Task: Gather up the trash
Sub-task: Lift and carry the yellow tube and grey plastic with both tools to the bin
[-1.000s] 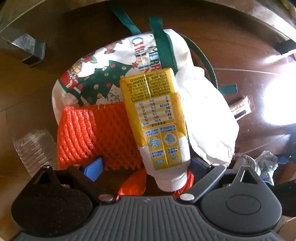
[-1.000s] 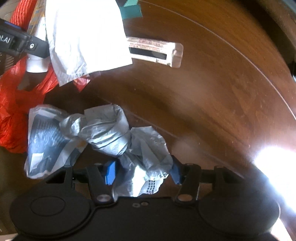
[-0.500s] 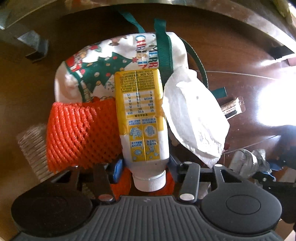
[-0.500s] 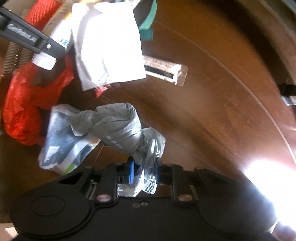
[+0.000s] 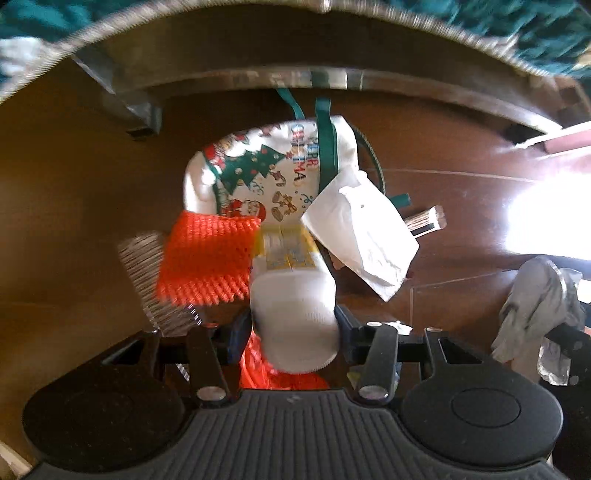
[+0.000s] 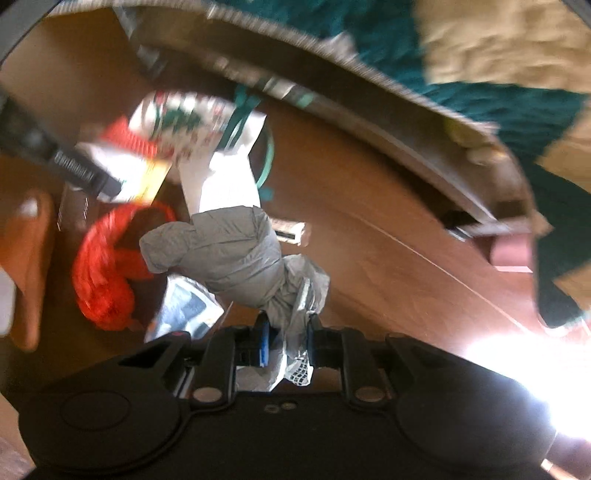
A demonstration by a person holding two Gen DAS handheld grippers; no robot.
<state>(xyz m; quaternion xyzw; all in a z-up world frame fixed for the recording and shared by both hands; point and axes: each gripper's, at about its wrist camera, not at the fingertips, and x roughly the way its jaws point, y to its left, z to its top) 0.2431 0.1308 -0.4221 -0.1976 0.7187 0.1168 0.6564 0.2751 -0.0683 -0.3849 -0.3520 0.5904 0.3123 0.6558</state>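
1. Left wrist view: you are looking straight down on a dark, glossy brown wooden table (image 5: 92,184) with a curved metal-edged rim (image 5: 258,75) at the top; beyond the rim lies teal carpet (image 5: 535,33), and strong glare whitens the right side.
2. Readable writing here is on the white Christmas tote bag (image 5: 269,173): "MERRY CHRISTMAS", beside a printed green tree and a Santa figure, with green handles. The print on the yellow carton is too blurred to read.
3. Your left gripper (image 5: 291,325) has just been closing and now clamps the white capped end of the yellow carton (image 5: 288,251), which hangs below it over the table. An orange foam net (image 5: 207,262) is beside the carton, a white paper napkin (image 5: 362,240) on its other side, and a red plastic bag (image 5: 273,376) beneath.
4. Right wrist view: the same table (image 6: 369,229) and rim, teal and tan carpet (image 6: 498,55) beyond; the picture is motion-blurred.
5. Lettering on the black finger (image 6: 85,177) of the other gripper is too blurred to read.
6. Your right gripper (image 6: 286,343) has just been closing and pinches the crumpled grey plastic wrapper (image 6: 229,254), which dangles clear of the table over a blue-printed packet (image 6: 188,306).
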